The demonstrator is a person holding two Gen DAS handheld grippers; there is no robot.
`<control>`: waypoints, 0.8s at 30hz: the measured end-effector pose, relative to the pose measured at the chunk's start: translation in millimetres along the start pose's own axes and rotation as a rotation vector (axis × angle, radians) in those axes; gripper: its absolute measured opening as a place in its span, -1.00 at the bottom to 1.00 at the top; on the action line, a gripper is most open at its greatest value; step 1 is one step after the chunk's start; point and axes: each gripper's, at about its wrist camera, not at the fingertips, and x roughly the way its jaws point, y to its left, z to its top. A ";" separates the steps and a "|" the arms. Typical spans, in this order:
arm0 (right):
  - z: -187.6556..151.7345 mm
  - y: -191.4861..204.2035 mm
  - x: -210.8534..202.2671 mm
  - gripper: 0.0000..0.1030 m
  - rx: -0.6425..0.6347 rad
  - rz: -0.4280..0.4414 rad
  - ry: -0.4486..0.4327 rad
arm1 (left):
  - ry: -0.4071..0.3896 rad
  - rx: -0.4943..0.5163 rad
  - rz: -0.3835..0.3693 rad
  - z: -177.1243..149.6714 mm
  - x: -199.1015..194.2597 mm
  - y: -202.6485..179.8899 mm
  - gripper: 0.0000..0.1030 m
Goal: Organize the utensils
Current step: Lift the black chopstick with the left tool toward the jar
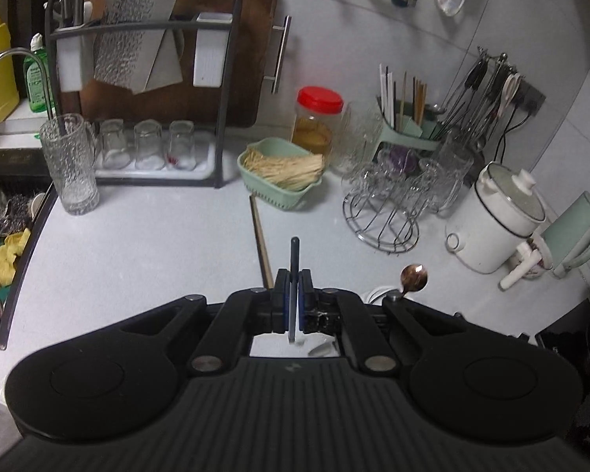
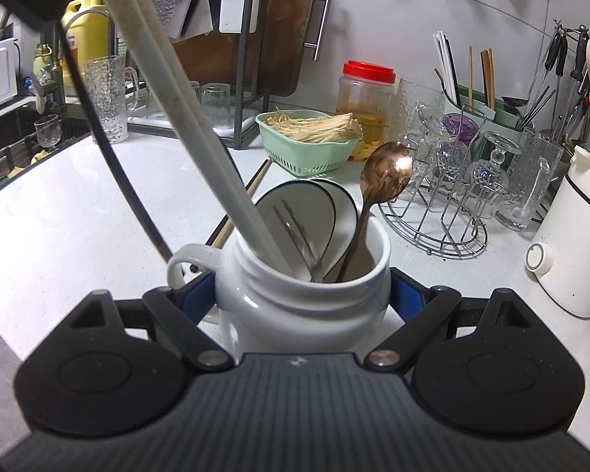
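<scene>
Left wrist view: the left gripper [image 1: 294, 289] pinches a thin, matte dark stick [image 1: 294, 271] upright between its pads. The right gripper [image 2: 303, 295] clasps a glossy, rounded white ceramic jar [image 2: 295, 306] holding a coppery spoon [image 2: 385, 177].

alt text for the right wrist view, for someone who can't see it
The right gripper clamps a white mug on a pale counter. Inside stand a copper spoon, a fork and white chopsticks; behind sit a green basket and glass rack.

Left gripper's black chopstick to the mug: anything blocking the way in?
Nothing lies between the black chopstick and the mug, but its mouth is crowded: white chopsticks lean out on that side, fork and spoon beside them. Free room shows at the right.
</scene>
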 end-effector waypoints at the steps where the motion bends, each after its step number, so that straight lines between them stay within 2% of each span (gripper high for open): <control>1: 0.1 -0.2 0.0 0.80 0.000 0.000 0.001 | -0.008 0.002 -0.003 2.1 -2.2 -1.6 -0.92; 17: 1.4 -1.4 0.4 0.80 -0.012 0.011 0.007 | -0.139 0.022 -0.065 50.1 -46.2 -35.0 -0.92; 24: 1.2 -1.5 0.6 0.80 -0.014 0.013 0.005 | -0.162 0.051 -0.137 67.0 -61.7 -56.7 -0.92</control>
